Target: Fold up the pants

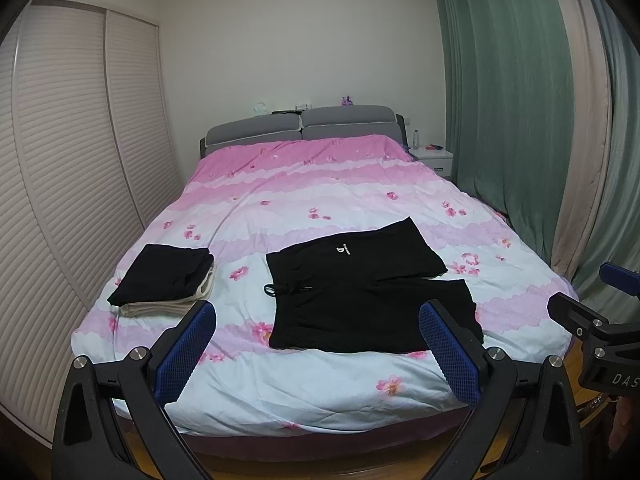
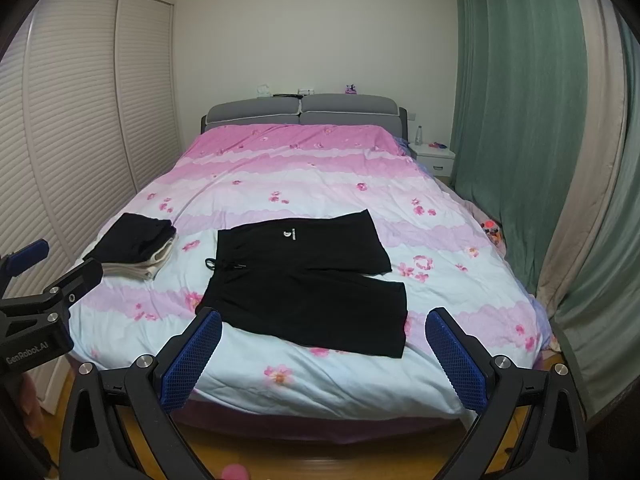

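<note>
Black shorts (image 1: 360, 288) lie spread flat on the pink flowered bed cover (image 1: 320, 184), waistband to the left with a drawstring, legs to the right; they also show in the right wrist view (image 2: 308, 280). My left gripper (image 1: 318, 312) is open and empty, held in front of the bed's foot edge, apart from the shorts. My right gripper (image 2: 324, 320) is open and empty, likewise short of the foot edge. Each gripper shows at the edge of the other's view, the right one (image 1: 592, 320) and the left one (image 2: 36, 296).
A stack of folded clothes, black on beige (image 1: 164, 280), lies on the bed's left side (image 2: 136, 246). Slatted wardrobe doors (image 1: 60, 160) stand left, green curtains (image 1: 520, 100) right. A white nightstand (image 1: 434, 158) is by the grey headboard (image 1: 300, 124). Wooden floor lies below.
</note>
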Demonstrator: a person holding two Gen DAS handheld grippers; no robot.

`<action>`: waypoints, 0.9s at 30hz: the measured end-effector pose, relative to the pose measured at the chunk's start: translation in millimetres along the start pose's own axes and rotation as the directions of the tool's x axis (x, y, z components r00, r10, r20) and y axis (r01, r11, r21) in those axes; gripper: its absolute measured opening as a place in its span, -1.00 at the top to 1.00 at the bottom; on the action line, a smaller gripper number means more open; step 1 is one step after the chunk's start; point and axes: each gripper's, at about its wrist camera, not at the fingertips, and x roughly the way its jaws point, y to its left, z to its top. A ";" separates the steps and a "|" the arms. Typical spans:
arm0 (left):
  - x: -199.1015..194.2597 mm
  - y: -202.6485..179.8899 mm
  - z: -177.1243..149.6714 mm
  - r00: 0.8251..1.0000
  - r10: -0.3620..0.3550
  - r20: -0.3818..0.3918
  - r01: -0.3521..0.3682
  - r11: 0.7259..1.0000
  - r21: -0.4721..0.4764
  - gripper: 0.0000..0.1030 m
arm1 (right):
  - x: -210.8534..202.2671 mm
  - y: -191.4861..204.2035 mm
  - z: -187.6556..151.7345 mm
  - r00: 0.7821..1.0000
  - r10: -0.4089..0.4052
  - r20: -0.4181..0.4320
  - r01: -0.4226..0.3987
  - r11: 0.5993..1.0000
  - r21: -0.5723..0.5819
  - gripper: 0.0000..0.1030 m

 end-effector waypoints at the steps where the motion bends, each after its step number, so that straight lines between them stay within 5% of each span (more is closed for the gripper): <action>1: -0.1 0.4 0.2 1.000 0.000 0.000 0.000 1.000 -0.002 -1.00 | 0.1 0.1 0.0 1.000 0.001 0.000 -0.001 1.000 -0.001 -0.99; 27: 7.2 4.0 0.5 1.000 0.013 -0.019 -0.014 1.000 -0.026 -1.00 | 5.3 -1.3 2.2 1.000 0.015 -0.015 -0.015 1.000 0.001 -0.99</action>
